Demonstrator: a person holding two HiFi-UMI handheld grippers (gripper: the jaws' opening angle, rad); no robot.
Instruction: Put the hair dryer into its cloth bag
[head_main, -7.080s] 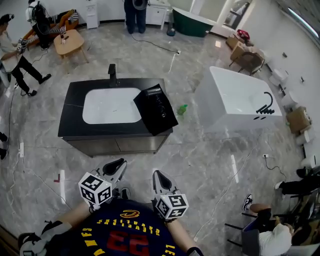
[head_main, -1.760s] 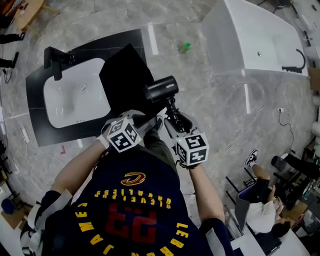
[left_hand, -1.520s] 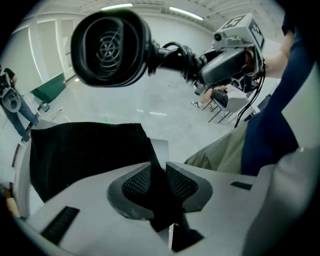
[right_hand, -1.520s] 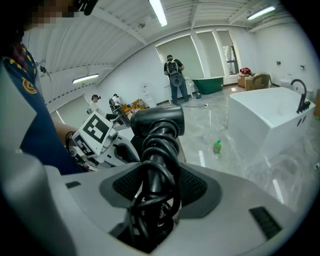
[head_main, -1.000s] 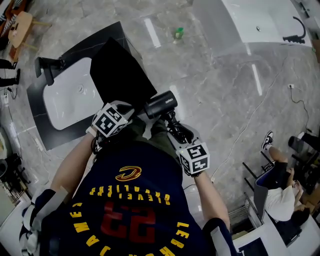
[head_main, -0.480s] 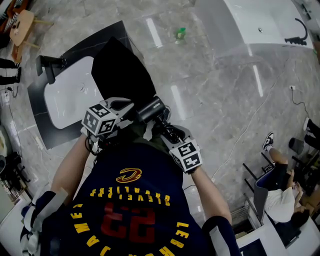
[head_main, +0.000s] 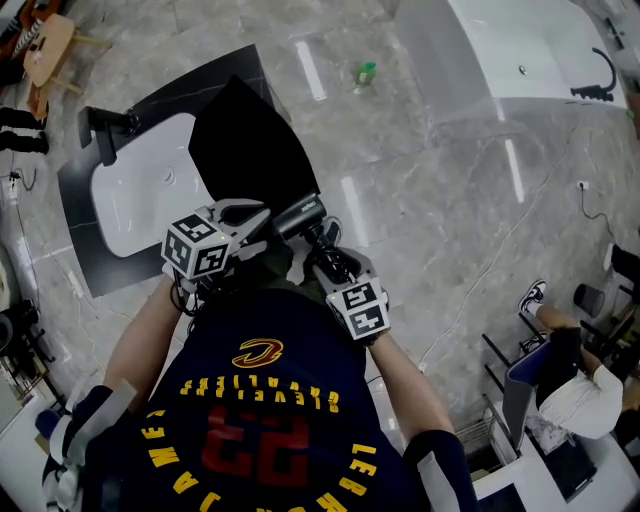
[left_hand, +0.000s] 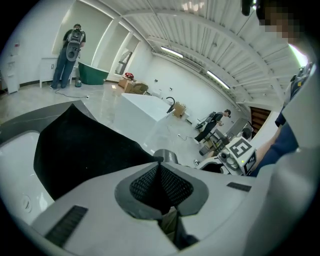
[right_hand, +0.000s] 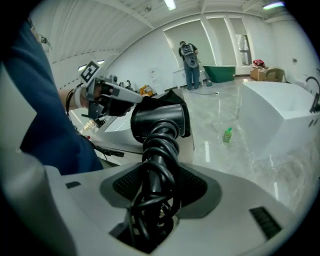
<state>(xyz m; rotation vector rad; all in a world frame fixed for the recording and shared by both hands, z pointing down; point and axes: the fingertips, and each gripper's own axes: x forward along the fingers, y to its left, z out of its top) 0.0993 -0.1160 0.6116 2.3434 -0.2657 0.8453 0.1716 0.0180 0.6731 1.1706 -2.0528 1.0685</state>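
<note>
The black hair dryer (head_main: 300, 214) has its cord wound round the handle, and my right gripper (head_main: 322, 258) is shut on that handle (right_hand: 159, 150). Its barrel (right_hand: 159, 120) points away from me, toward the bag. The black cloth bag (head_main: 245, 150) drapes over the sink counter. My left gripper (head_main: 258, 217) is shut on the bag's near edge (left_hand: 85, 150), right beside the dryer's barrel (left_hand: 167, 156). The two grippers are close together in front of my chest.
A black counter (head_main: 80, 250) with a white basin (head_main: 140, 190) and a black faucet (head_main: 105, 125) lies under the bag. A green bottle (head_main: 365, 73) stands on the marble floor. A white bathtub (head_main: 520, 50) is at the far right. People sit at the right edge.
Since a second ago the right gripper has drawn the dryer down and in, so its barrel now sits next to the left gripper's jaws. The left gripper keeps hold of the bag.
</note>
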